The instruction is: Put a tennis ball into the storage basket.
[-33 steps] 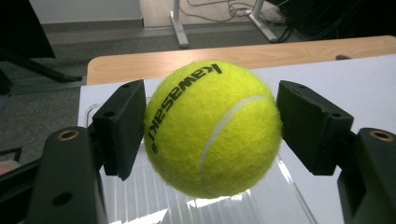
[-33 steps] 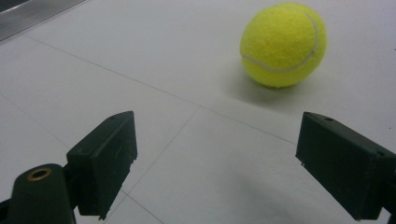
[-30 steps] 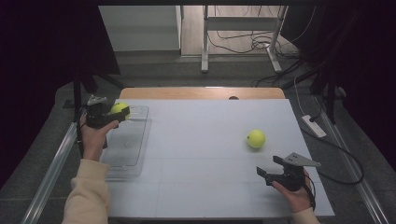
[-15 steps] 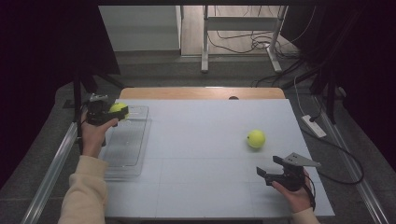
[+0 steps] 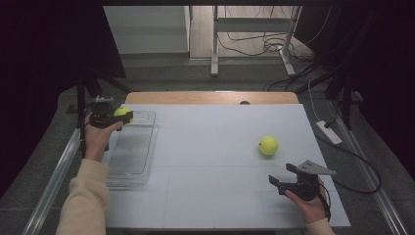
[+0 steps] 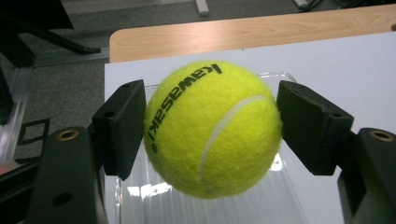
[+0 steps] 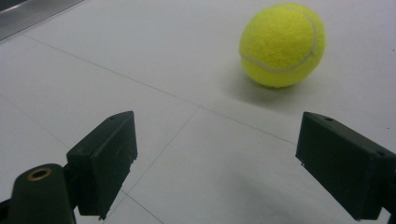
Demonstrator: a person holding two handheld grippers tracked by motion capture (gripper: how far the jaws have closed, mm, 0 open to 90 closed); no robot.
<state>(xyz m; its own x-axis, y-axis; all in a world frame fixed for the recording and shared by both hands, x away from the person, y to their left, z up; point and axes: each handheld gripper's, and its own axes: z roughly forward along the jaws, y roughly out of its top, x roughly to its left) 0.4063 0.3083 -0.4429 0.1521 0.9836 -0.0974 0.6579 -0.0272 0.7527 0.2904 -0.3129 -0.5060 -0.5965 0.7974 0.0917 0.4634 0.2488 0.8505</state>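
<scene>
Tennis ball [image 6: 212, 128], pinched in your left gripper [image 5: 116, 116]: carried slightly further over the far end of the clear tray [image 5: 128, 169], ready to drop in; your right gripper [image 5: 284, 178], jaws spread, waits unmoved.

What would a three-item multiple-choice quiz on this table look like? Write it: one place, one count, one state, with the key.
1. Where is the ball held by the left tongs?
A. over the clear tray
B. on the floor
C. beside the right hand

2. How many tennis balls are in sight?
A. one
B. two
C. four

3. How do the right tongs stand?
A. shut on a ball
B. open, holding nothing
C. shut on the tray

Key:
1 A, the held ball hangs above the far end of the clear tray.
2 B, one is in the left tongs and the loose ball lies on the white table.
3 B, the jaws stand wide apart, with the loose ball beyond them.
</scene>
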